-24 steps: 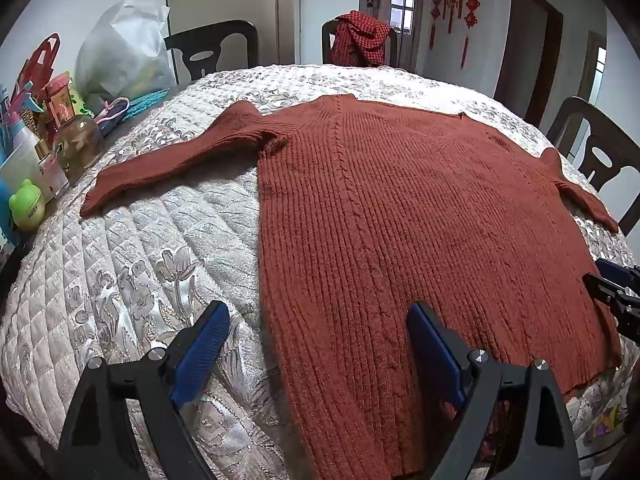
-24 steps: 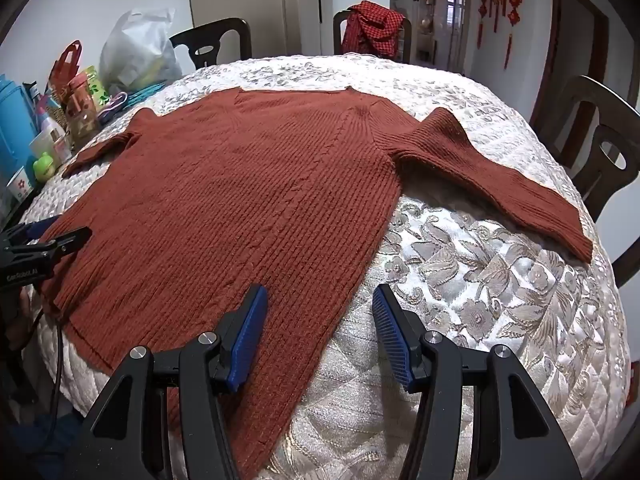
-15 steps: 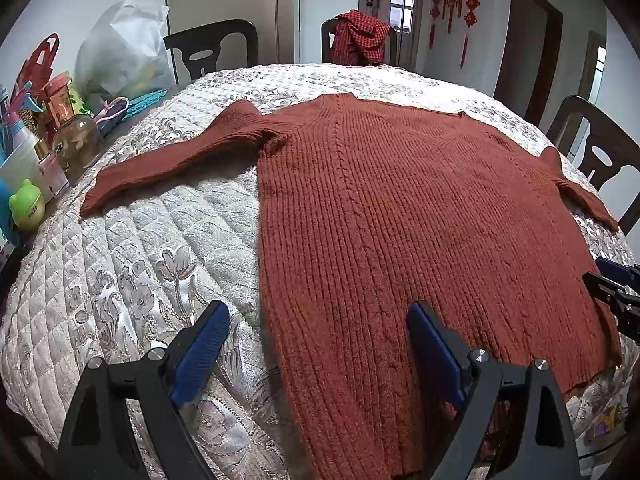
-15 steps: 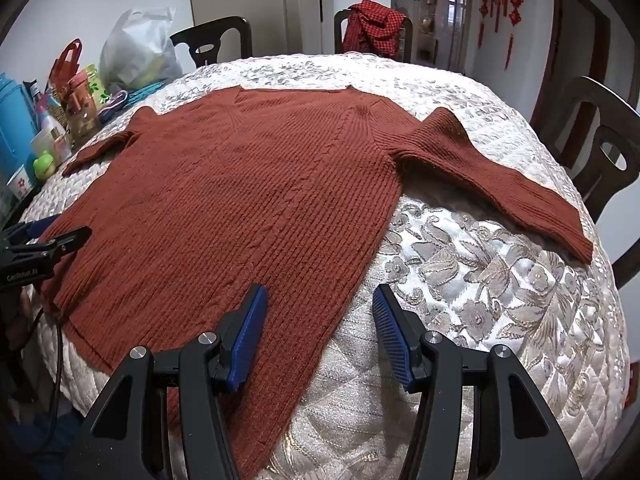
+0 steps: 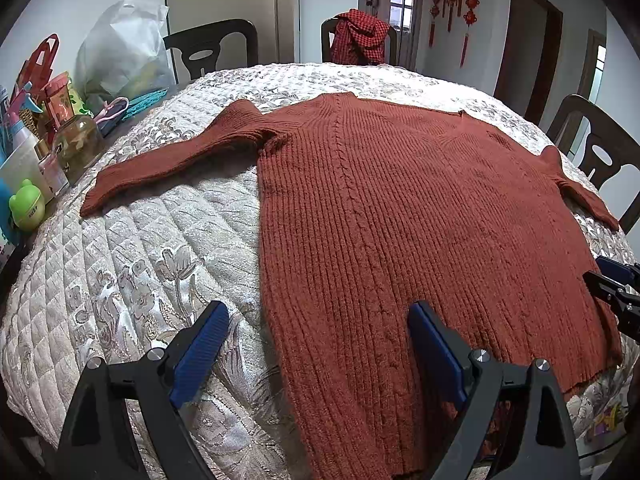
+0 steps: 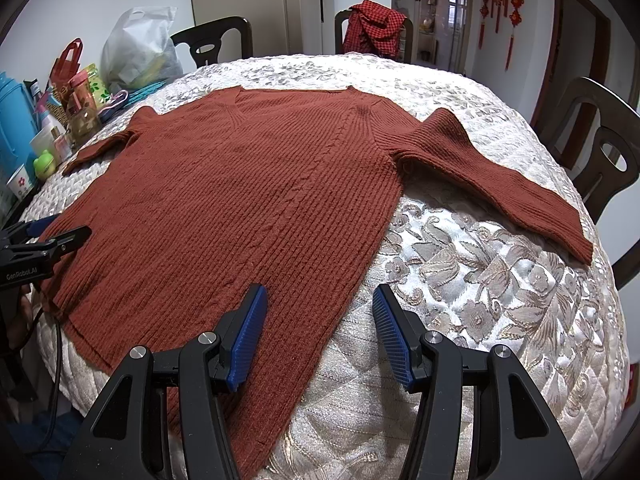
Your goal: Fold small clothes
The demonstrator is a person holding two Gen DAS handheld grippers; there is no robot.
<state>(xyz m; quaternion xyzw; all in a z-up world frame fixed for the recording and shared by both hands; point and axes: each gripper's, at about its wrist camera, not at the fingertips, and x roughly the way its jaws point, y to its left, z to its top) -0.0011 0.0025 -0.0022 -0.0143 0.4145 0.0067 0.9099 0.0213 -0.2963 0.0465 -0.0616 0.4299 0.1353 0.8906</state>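
Nothing has shifted since the earlier frames: the rust-red sweater point(image 5: 400, 216) lies in the same spread on the quilted cover point(image 5: 168, 248), and neither of my grippers has moved. My left gripper point(image 5: 320, 344) hangs with its jaws released and wide, one blue pad over bare quilt and the other over the knit, straddling the sweater's left side edge near the table's near edge, gripping nothing. My right gripper point(image 6: 318, 330) is likewise released, its pads astride the sweater's right side edge, also empty. The sweater lies flat and face up across the middle of the table, hem toward the near edge, neckline toward the far edge, sleeves stretched toward the left and right edges. The left wrist view shows the whole left sleeve point(image 5: 172, 160) reaching toward the clutter at the left edge, where a glass jar point(image 5: 78, 148) and a green frog-shaped bottle point(image 5: 26, 206) stand, while the right sleeve is only partly seen. The right wrist view shows the right sleeve point(image 6: 500, 176) in full to its cuff and the V of the neckline point(image 6: 240, 114), and my left gripper's tips at its left border.
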